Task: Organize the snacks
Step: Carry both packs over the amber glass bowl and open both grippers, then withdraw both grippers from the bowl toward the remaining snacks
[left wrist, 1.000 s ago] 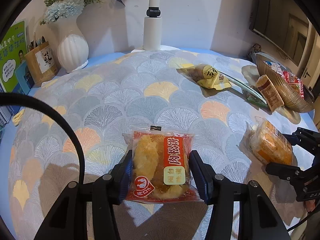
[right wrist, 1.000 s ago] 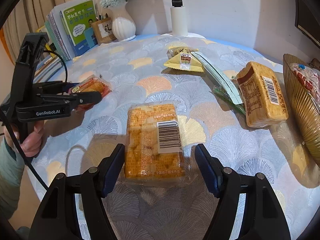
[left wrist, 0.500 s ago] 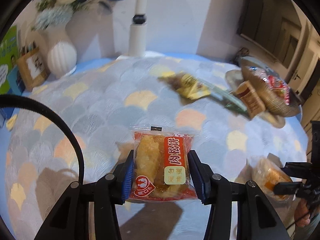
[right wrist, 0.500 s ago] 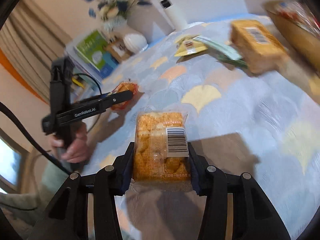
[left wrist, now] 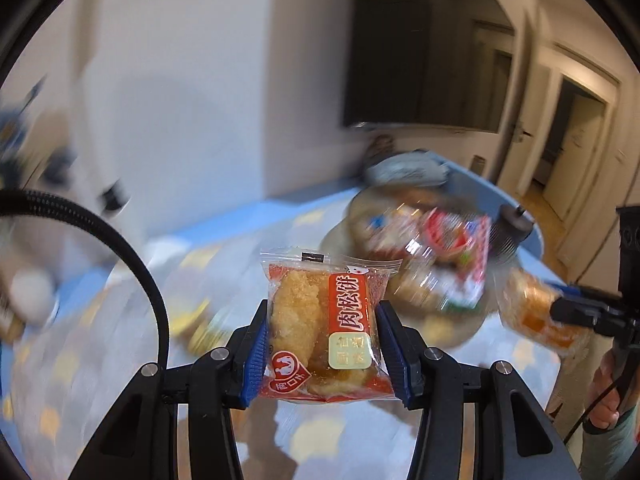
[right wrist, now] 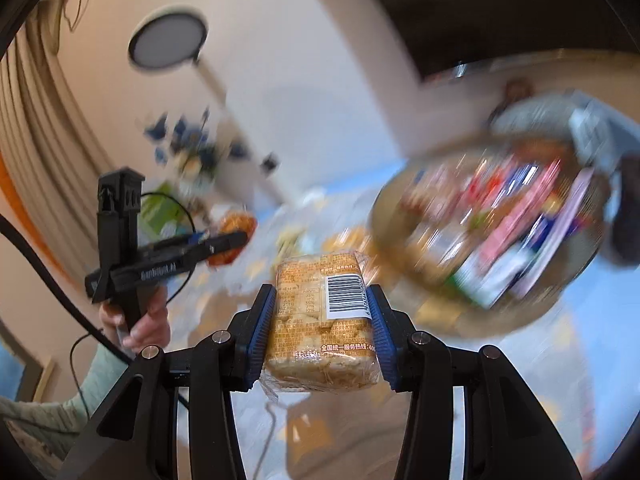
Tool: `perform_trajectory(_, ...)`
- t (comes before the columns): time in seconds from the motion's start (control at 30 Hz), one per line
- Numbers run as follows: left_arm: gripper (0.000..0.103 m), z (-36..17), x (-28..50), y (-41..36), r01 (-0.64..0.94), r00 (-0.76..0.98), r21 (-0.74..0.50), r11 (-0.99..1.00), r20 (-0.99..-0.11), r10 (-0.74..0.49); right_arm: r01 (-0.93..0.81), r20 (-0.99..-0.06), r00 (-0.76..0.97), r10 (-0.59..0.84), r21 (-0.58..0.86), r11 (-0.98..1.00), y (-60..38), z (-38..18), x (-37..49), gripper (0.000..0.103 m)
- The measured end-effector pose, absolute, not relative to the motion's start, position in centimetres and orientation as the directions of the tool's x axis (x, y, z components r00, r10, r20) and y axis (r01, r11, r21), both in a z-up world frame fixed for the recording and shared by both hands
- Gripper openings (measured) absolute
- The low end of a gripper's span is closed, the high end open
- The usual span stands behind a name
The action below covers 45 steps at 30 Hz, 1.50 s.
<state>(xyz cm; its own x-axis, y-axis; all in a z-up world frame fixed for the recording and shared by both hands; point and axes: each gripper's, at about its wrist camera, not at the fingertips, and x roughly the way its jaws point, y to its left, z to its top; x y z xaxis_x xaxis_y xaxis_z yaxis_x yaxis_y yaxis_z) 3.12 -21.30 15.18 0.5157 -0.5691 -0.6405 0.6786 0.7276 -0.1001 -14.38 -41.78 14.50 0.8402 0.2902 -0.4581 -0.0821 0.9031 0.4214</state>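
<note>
My left gripper (left wrist: 324,346) is shut on a red-and-clear packet of pork floss cake (left wrist: 320,320), held in the air above the table. My right gripper (right wrist: 320,334) is shut on a clear packet of golden crisp cake with a barcode (right wrist: 316,320), also off the table. A woven basket (right wrist: 384,220) full of several bright snack packets lies blurred just beyond and to the right of it. In the left wrist view the basket's rim (left wrist: 340,236) is behind the red packet, and the right gripper (left wrist: 560,312) with its packet (left wrist: 528,312) hangs at the right.
The scallop-patterned tablecloth (left wrist: 100,360) covers a round table. A blurred yellow packet (left wrist: 200,320) lies on it at the left. A flower vase (right wrist: 192,156) and a lamp (right wrist: 168,40) stand at the back. A hand (right wrist: 140,320) holds the left gripper (right wrist: 232,238).
The right gripper's jaws closed on the barcode packet. Both grippers rose off the table with their packets and swung toward the snack basket, which now looms much nearer.
</note>
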Motion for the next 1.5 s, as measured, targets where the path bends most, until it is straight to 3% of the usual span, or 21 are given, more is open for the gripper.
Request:
perform_trajectory(0.33, 0.049, 16.7, 7.5, -35.0, 0.765, 0.412, -0.155, 0.625, -0.628, -0.661, 0.222, -0.458, 0.887, -0.057, 0.316, 0.922, -48.9, 17.5, -8.3, 0.047)
perform_trajectory(0.4, 0.055, 16.4, 8.7, -37.0, 0.772, 0.398, -0.153, 0.617, -0.640, -0.657, 0.229, -0.465, 0.883, -0.069, 0.298, 0.927, -50.1, 16.9, -6.8, 0.050)
perform_trajectory(0.43, 0.067, 16.1, 9.1, -37.4, 0.773, 0.382, -0.163, 0.613, -0.651, -0.656, 0.228, -0.468, 0.881, -0.069, 0.293, 0.928, -50.4, 16.5, -6.2, 0.059)
perform_trajectory(0.5, 0.070, 15.3, 10.1, -37.5, 0.746, 0.373, -0.184, 0.640, -0.681, -0.630, 0.253, -0.498, 0.864, -0.077, 0.296, 0.921, -51.4, 15.4, -6.2, 0.061)
perform_trajectory(0.63, 0.070, 15.0, 9.5, -33.5, 0.714, 0.409, -0.182, 0.676, -0.674, -0.615, 0.204, -0.484, 0.875, -0.004, 0.362, 0.910, -51.5, 14.1, -8.6, 0.061)
perform_trajectory(0.87, 0.070, 16.3, 6.3, -22.0, 0.615, 0.528, -0.163, 0.771, -0.642, -0.557, 0.095, -0.457, 0.885, 0.084, 0.355, 0.930, -47.1, 15.1, -11.0, 0.062)
perform_trajectory(1.0, 0.072, 15.5, 4.0, -15.0, 0.531, 0.592, -0.155, 0.833, -0.636, -0.495, -0.006, -0.427, 0.891, 0.152, 0.324, 0.946, -41.9, 15.7, -12.5, 0.077)
perform_trajectory(1.1, 0.072, 13.0, 2.6, -10.5, 0.456, 0.613, -0.134, 0.880, -0.670, -0.419, -0.095, -0.423, 0.876, 0.231, 0.318, 0.943, -37.7, 14.4, -13.0, 0.078)
perform_trajectory(1.33, 0.072, 4.7, 1.8, -5.1, 0.335, 0.559, -0.128, 0.934, -0.771, -0.306, -0.122, -0.559, 0.782, 0.274, 0.294, 0.948, -31.0, 6.7, -10.6, 0.079)
perform_trajectory(1.5, 0.072, 1.6, 2.2, -3.8, 0.310, 0.512, -0.210, 0.927, -0.785, -0.349, -0.084, -0.612, 0.747, 0.258, 0.298, 0.951, -30.7, 4.3, -9.3, 0.079)
